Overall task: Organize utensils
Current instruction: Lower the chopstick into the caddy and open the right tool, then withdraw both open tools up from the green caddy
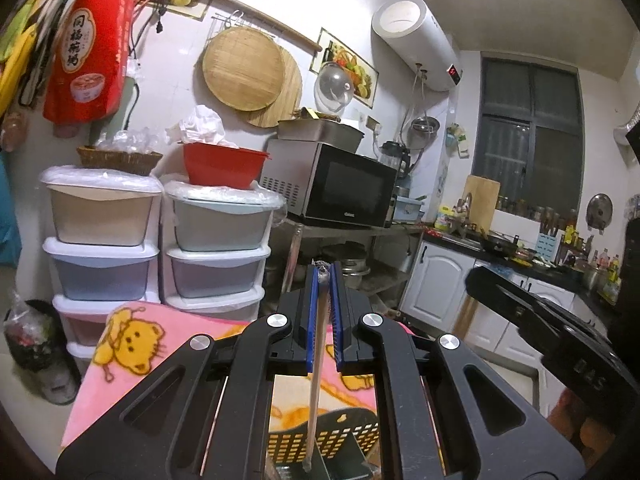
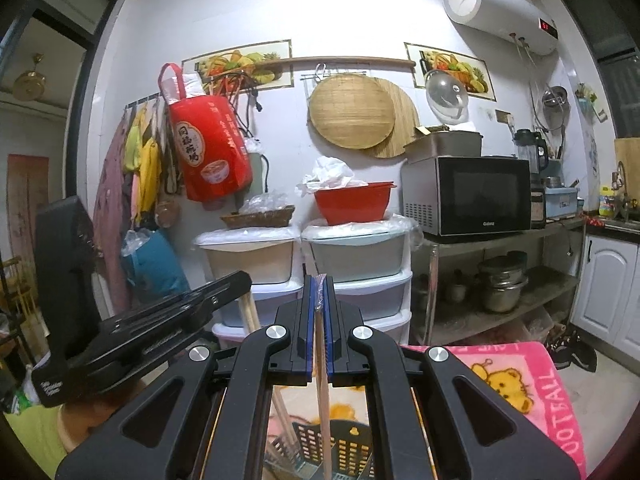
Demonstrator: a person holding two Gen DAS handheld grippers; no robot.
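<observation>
Wooden chopstick clamped in left gripper; right gripper pinches another chopstick, both above black basket.

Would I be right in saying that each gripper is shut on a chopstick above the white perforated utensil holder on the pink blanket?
Not quite: the utensil holder is black, as both wrist views show. Otherwise yes: the left gripper and right gripper are each shut on a chopstick above it, on the pink blanket.
</observation>
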